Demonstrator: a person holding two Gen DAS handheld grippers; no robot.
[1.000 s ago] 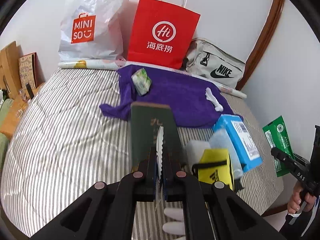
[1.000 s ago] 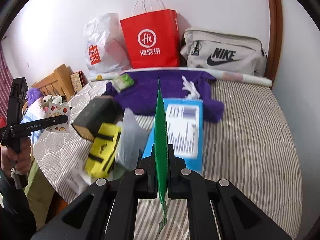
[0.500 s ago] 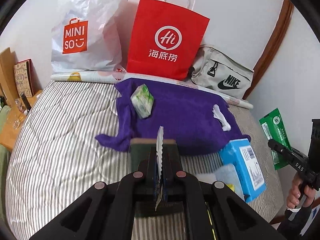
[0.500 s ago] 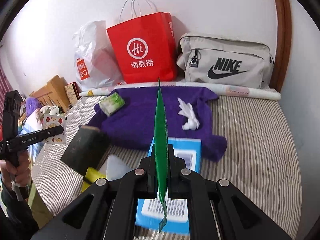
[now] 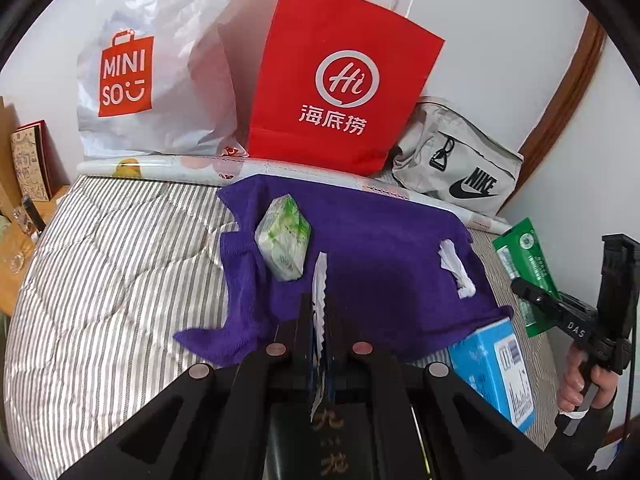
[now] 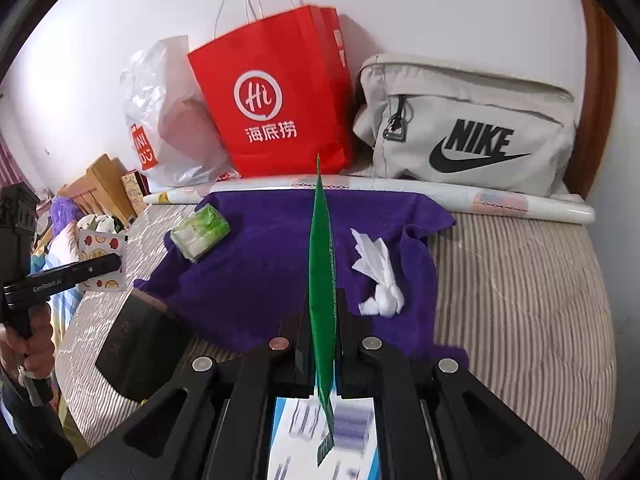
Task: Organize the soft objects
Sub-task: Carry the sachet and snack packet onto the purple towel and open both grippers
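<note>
My left gripper (image 5: pixel 319 312) is shut on a small white fruit-print packet (image 5: pixel 319 280), seen edge-on; from the right wrist view the packet (image 6: pixel 102 260) shows its flat face. My right gripper (image 6: pixel 322 320) is shut on a flat green packet (image 6: pixel 320 264), also visible in the left wrist view (image 5: pixel 526 264). Both hover over the near edge of a purple towel (image 5: pixel 372 248) spread on the striped bed (image 5: pixel 100 280). A green-white tissue pack (image 5: pixel 285 240) and a crumpled white tissue (image 5: pixel 454 268) lie on the towel.
A red paper bag (image 5: pixel 340 80), a white Miniso bag (image 5: pixel 152 68), a grey Nike bag (image 6: pixel 468 128) and a paper roll (image 6: pixel 480 200) line the wall. A blue box (image 5: pixel 494 368) and a dark green box (image 6: pixel 136 348) lie on the bed below the grippers.
Both grippers moved forward over the bed toward the purple towel, still holding their packets. The dark box, yellow item and blue box slid down under and behind them.
</note>
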